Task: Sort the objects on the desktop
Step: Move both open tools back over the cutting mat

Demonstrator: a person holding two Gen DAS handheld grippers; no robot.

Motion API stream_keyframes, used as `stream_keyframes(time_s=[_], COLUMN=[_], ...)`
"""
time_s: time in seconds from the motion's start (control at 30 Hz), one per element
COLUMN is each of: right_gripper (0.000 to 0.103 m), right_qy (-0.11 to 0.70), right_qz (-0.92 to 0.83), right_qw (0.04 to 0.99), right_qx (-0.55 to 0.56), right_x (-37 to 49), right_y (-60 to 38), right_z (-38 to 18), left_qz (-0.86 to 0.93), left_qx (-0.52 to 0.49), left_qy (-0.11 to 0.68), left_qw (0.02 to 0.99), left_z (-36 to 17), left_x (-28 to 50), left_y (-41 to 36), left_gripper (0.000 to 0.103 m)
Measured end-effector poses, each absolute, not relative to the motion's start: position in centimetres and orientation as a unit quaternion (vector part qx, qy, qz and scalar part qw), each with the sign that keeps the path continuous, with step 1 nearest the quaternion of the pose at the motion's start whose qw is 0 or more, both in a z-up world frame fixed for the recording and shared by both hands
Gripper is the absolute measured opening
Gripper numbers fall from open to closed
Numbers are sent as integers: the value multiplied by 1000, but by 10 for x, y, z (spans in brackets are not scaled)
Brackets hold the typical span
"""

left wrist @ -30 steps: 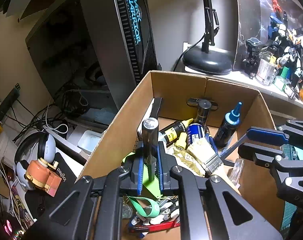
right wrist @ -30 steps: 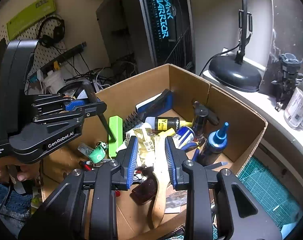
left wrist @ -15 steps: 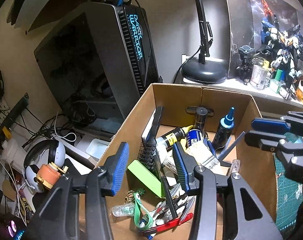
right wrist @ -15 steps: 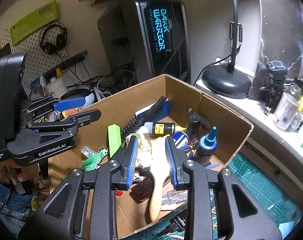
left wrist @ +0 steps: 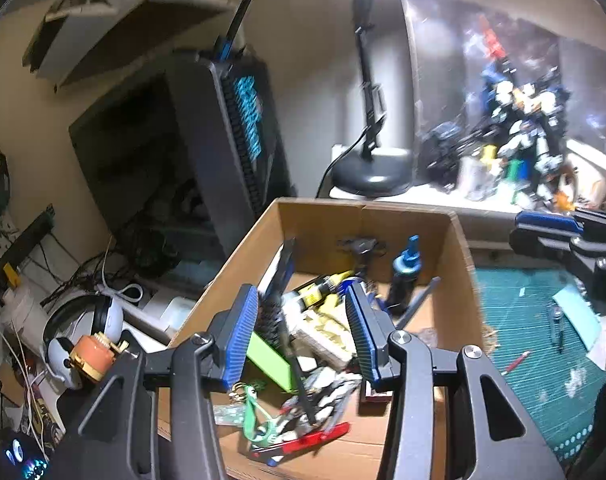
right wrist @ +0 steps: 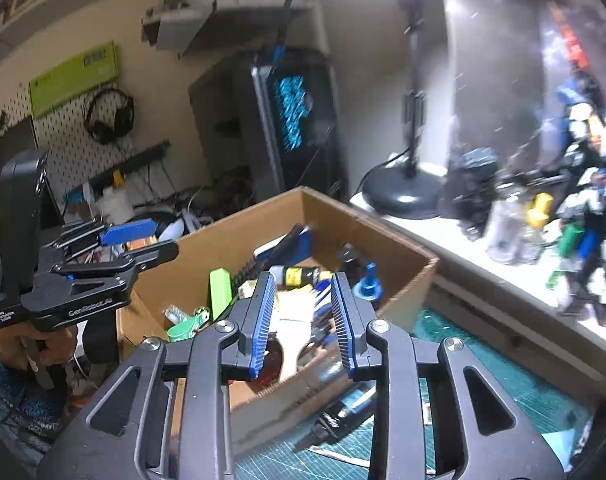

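Observation:
An open cardboard box (left wrist: 323, 220) (right wrist: 231, 240) holds several desk items: a green block (left wrist: 269, 360) (right wrist: 220, 292), a blue-capped bottle (left wrist: 407, 272) (right wrist: 367, 290), a yellow-labelled bottle (left wrist: 315, 288), a wooden-handled brush (right wrist: 289, 356) and a thin dark tool (left wrist: 297, 364). My left gripper (left wrist: 300, 288) (right wrist: 143, 242) hovers above the box's left side. Its jaws are opening, with nothing between the pads. My right gripper (right wrist: 303, 278) (left wrist: 539, 231) hangs over the box's near right corner, open and holding nothing.
A dark PC tower (left wrist: 223, 140) stands behind the box. A black lamp base (left wrist: 373, 168) and model robots (left wrist: 519, 128) fill the shelf to the right. A green cutting mat (right wrist: 503, 392) with a black tube (right wrist: 343, 412) lies right of the box. White headphones (left wrist: 83, 328) sit left.
The left jaws opened and let go of the dark-handled tool, which now rests in the box. Both grippers rose and drew back from the box.

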State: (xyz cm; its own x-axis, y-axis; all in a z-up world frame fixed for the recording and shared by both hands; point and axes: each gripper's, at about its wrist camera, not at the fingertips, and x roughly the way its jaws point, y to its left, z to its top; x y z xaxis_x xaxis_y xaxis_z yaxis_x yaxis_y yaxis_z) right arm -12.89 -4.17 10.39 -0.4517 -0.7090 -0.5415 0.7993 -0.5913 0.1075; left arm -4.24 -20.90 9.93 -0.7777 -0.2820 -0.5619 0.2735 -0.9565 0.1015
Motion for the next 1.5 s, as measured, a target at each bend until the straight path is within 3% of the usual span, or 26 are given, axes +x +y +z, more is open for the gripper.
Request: stream_keyframes(time_s=[0.1,0.2,0.47,0.77,1.17,1.5], right_gripper=[28,37,48,49,50,50], right_qy=[80,82,76,28,-13,-18], right_qz=[-859,-871,-904,-927,-924,-910], right_qw=[434,419,352,261,221,219], right_qx=[260,244,229,268,311,353], right_x=[-120,-109,-88,-88,-75,-69], right_y=[-20,3,79,169,224,236], right_z=[115,123,128,107,66,25], left_qz=[-953,-960,-970,-963,-956,-947], left_qx=[274,257,239,259,287,320], left_qy=[-11,-14,-29,-45,-18,22], left_qw=[130,112,29,-53,-59,27], left_z=[111,119,118,90,1,-57], left_x=[-33,-27,-23,-44,-44,-50], left_y=[-192,-174,-114,-53,-15,-24], left_gripper=[58,64,74,74,74,74])
